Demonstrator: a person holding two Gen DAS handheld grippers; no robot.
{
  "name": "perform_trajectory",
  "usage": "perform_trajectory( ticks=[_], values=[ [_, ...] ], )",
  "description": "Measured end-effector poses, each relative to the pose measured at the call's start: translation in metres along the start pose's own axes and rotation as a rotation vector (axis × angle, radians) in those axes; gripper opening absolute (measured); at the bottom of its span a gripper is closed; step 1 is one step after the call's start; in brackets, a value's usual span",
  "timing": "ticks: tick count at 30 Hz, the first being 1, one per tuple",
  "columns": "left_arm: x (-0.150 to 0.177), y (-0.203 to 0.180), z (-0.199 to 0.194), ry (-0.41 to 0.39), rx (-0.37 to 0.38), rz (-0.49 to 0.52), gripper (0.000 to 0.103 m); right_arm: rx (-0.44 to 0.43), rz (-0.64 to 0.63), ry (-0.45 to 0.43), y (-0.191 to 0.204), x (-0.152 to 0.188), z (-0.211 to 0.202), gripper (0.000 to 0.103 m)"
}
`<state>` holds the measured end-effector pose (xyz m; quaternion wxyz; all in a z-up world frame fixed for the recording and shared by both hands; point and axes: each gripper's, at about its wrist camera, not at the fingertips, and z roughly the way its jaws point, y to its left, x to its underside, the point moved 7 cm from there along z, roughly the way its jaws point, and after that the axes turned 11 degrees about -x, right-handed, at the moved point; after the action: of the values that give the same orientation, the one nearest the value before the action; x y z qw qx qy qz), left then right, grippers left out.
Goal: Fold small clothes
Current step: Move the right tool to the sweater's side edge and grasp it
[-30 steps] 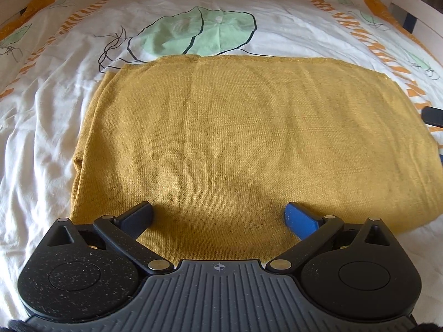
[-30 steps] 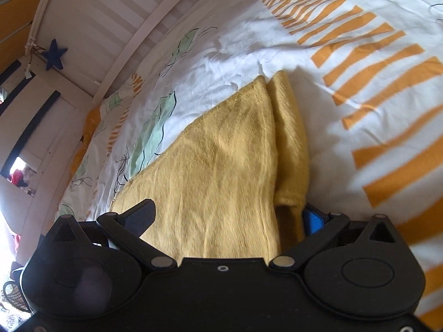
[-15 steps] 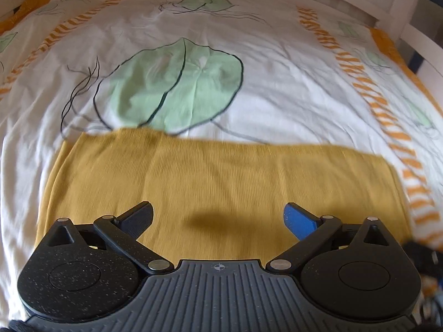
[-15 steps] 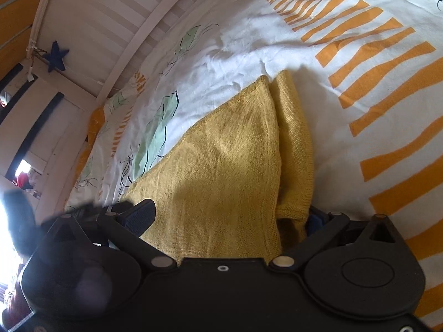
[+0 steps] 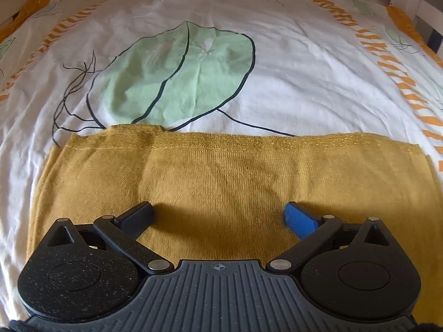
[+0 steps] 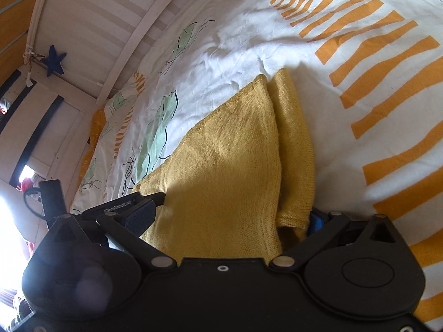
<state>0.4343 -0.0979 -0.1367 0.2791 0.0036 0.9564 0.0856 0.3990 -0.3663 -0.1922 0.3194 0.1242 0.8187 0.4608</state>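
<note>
The mustard knit garment (image 5: 221, 177) lies flat on the printed bedcover (image 5: 304, 77), folded into a wide band whose far edge runs straight across ahead of the left gripper (image 5: 218, 215). That gripper's jaws stand wide apart, one black finger and one blue finger (image 5: 300, 220), both over the near part of the cloth with nothing between them but the flat knit below. Its shadow falls on the fabric just ahead of the jaws. Beyond the garment's far edge, a large green leaf print (image 5: 180, 74) sits on the white cover, with orange stripes running down either side.

In the right wrist view the right gripper (image 6: 227, 218) is at an end of the same garment (image 6: 221, 160), where two layers show — a broad upper layer filling the space between the jaws and a narrower fold lying toward the blue finger's side. The jaws are spread wide; the blue finger is mostly hidden under the hem of that narrower fold, so whether it touches the cloth I cannot tell. Past the black finger, part of the other gripper (image 6: 124, 207) shows. Further ahead stand white bed rails (image 6: 116, 22) and a blue star (image 6: 55, 61).
</note>
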Motion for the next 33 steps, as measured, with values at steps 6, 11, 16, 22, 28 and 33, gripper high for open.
perform_trajectory(
  ticks=[6,11,16,22,28,33],
  values=[
    [0.033,0.007,-0.032,-0.048,-0.013,0.046,0.101,-0.006,0.008,0.001,0.0,-0.001,0.001,0.103],
    [0.058,0.01,-0.029,-0.037,0.013,0.039,0.103,-0.007,0.009,0.001,0.0,-0.001,0.0,0.103],
    [0.057,0.01,-0.026,-0.043,0.026,0.01,0.103,-0.026,0.014,-0.006,-0.001,-0.001,0.0,0.103],
    [0.061,0.011,-0.028,-0.071,0.036,-0.003,0.103,-0.075,0.027,-0.042,-0.003,-0.003,-0.001,0.103],
    [0.055,0.016,-0.028,-0.024,0.098,0.019,0.102,-0.115,-0.017,-0.071,0.0,-0.004,0.002,0.103],
    [0.054,0.047,-0.036,-0.008,0.128,-0.053,0.101,-0.179,-0.017,-0.09,0.0,-0.005,0.0,0.103]
  ],
)
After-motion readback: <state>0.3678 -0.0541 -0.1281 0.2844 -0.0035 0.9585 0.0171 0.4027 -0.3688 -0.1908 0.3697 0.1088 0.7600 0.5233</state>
